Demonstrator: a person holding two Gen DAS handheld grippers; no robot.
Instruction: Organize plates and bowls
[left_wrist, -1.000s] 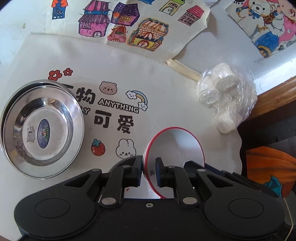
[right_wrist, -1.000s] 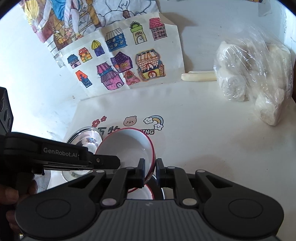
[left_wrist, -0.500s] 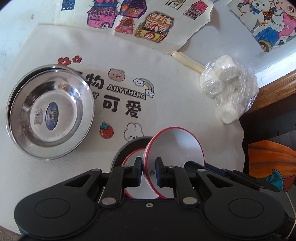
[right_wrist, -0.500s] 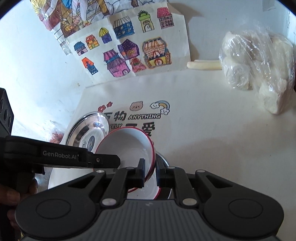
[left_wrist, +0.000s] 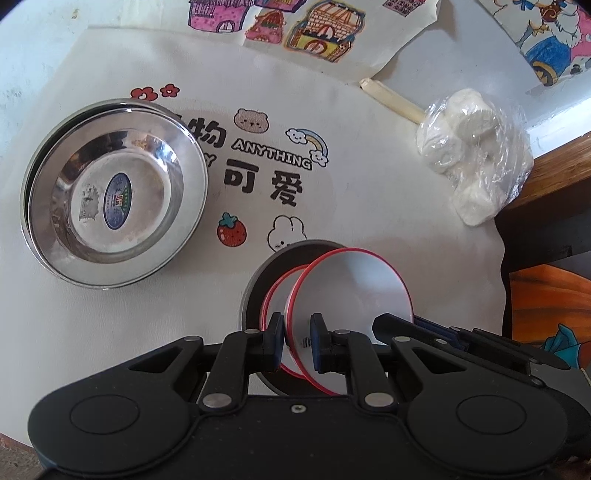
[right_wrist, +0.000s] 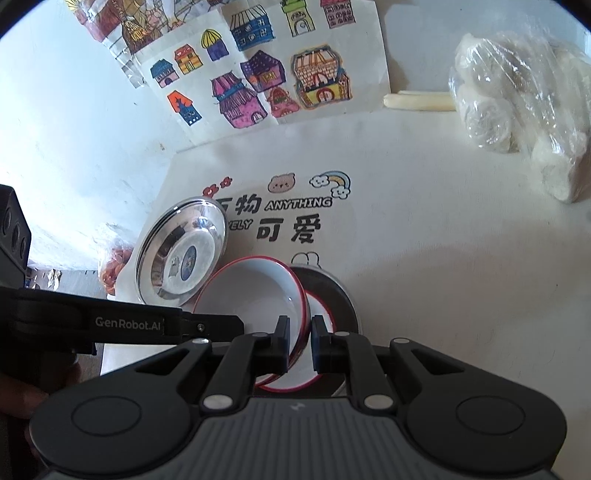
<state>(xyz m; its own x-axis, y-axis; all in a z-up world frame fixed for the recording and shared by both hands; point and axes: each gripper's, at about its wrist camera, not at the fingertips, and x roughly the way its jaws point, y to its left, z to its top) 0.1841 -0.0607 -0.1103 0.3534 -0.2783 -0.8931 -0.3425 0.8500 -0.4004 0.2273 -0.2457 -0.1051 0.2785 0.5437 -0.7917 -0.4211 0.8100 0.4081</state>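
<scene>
A white bowl with a red rim (left_wrist: 354, 291) is held by both grippers on opposite rims, above a second red-rimmed white bowl (left_wrist: 275, 299) that sits in a dark steel bowl (left_wrist: 266, 269). My left gripper (left_wrist: 297, 341) is shut on the near rim. My right gripper (right_wrist: 297, 339) is shut on the same bowl's (right_wrist: 255, 295) right rim, with the lower bowl (right_wrist: 317, 314) and dark bowl (right_wrist: 341, 299) under it. Stacked steel plates (left_wrist: 114, 195) lie to the left and also show in the right wrist view (right_wrist: 183, 251).
A printed white cloth (left_wrist: 369, 206) covers the table. A plastic bag of white rolls (left_wrist: 472, 155) and a pale stick (left_wrist: 391, 101) lie at the far right. House drawings (right_wrist: 258, 66) lie at the back. The table's edge drops off right (left_wrist: 546, 166).
Both grippers have lifted with the red-rimmed bowl: the table looks farther away, and the lower bowl and dark steel bowl beneath have come into view.
</scene>
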